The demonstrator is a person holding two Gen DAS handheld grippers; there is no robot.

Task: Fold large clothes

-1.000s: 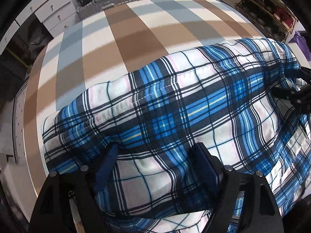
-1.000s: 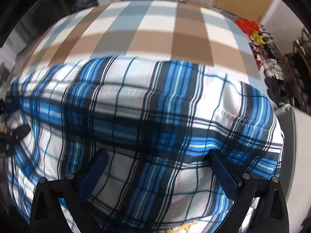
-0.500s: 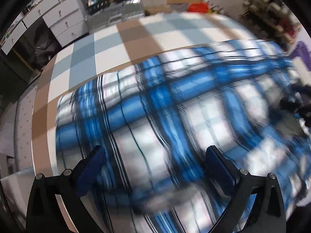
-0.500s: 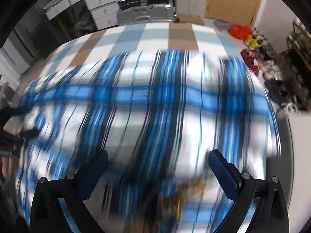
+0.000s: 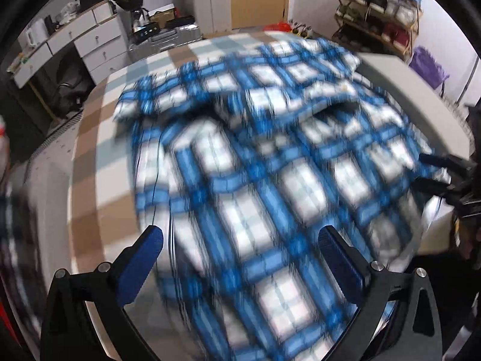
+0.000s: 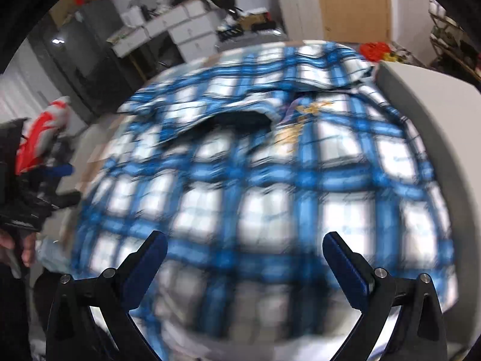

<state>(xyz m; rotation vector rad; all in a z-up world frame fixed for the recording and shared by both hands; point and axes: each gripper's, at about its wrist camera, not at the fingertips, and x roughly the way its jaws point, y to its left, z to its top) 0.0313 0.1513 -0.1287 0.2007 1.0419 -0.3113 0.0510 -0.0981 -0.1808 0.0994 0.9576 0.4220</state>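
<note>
Checked tablecloth (image 5: 90, 156) carries a blue plaid garment (image 5: 258, 162) folded over once across the tabletop's middle, more folds likely left; left gripper (image 5: 240, 240) and right gripper (image 6: 245, 245) both released, empty

A large blue, white and black plaid garment (image 5: 258, 180) lies spread over the bench with the brown, grey and white checked cover, filling most of its surface. Its far part is doubled back over itself, leaving a dark open fold across the upper middle (a small gold embroidered mark shows just beside that fold).
</note>
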